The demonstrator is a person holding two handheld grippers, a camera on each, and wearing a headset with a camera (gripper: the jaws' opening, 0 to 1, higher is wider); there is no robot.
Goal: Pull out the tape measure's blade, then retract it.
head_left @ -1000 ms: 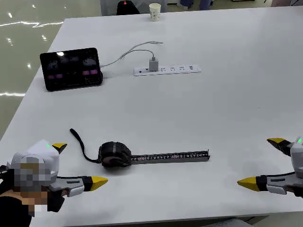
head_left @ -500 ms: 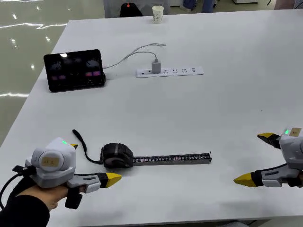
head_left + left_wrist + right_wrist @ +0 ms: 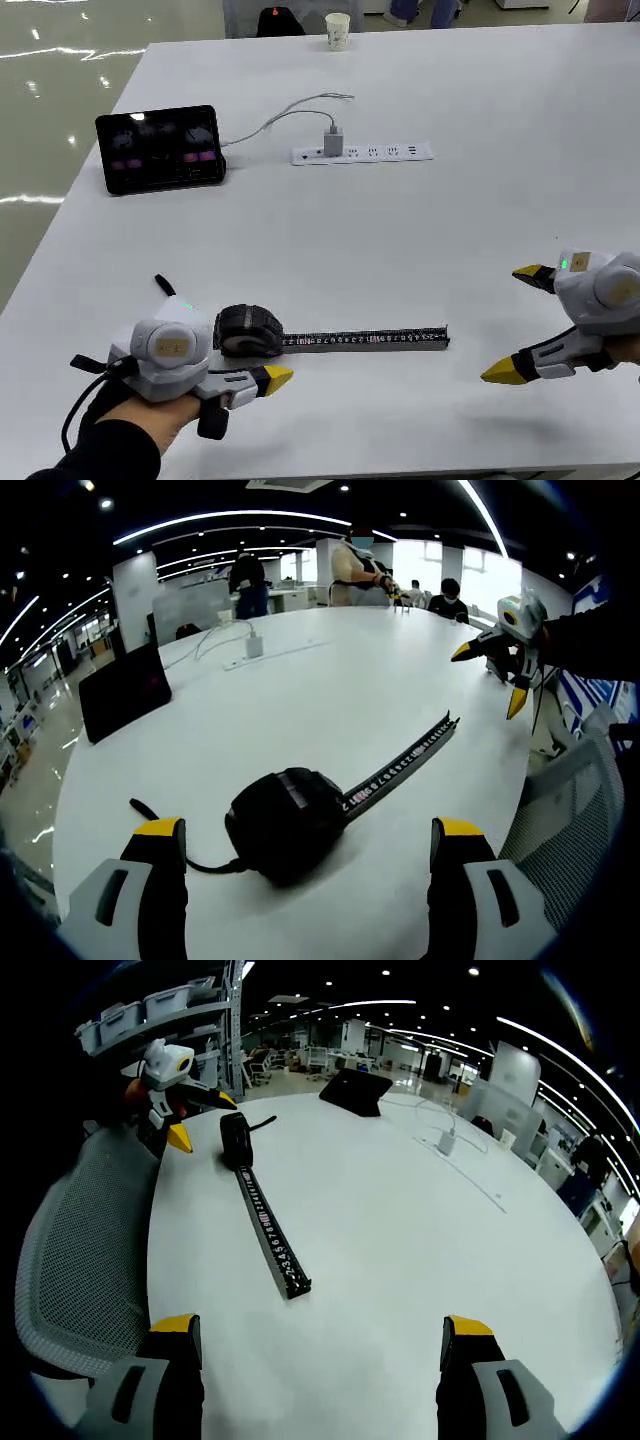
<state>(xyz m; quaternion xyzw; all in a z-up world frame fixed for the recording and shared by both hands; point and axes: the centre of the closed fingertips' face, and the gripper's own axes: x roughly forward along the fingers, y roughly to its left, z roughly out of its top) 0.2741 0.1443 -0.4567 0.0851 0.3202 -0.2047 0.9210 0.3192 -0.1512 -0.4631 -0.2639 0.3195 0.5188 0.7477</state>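
A black tape measure (image 3: 245,330) lies on the white table (image 3: 400,240), its blade (image 3: 365,339) pulled out flat to the right and ending at a hook (image 3: 445,337). My left gripper (image 3: 247,353) is open right at the case. In the left gripper view the case (image 3: 285,820) sits just ahead, between the yellow-tipped fingers (image 3: 160,828), and the blade (image 3: 400,768) runs away to the right. My right gripper (image 3: 513,322) is open, a short way right of the blade's end. The right gripper view looks along the blade (image 3: 268,1230) to the case (image 3: 234,1130).
The tape's black wrist strap (image 3: 163,287) trails off to the left. A dark tablet (image 3: 160,147) stands at the back left. A white power strip (image 3: 362,153) with a plugged charger lies mid-table, and a paper cup (image 3: 338,30) stands at the far edge. A mesh chair (image 3: 80,1250) is beside the table.
My left gripper has moved right and forward up to the tape case. The right gripper has risen and come in toward the blade's end. The tape itself has stayed put.
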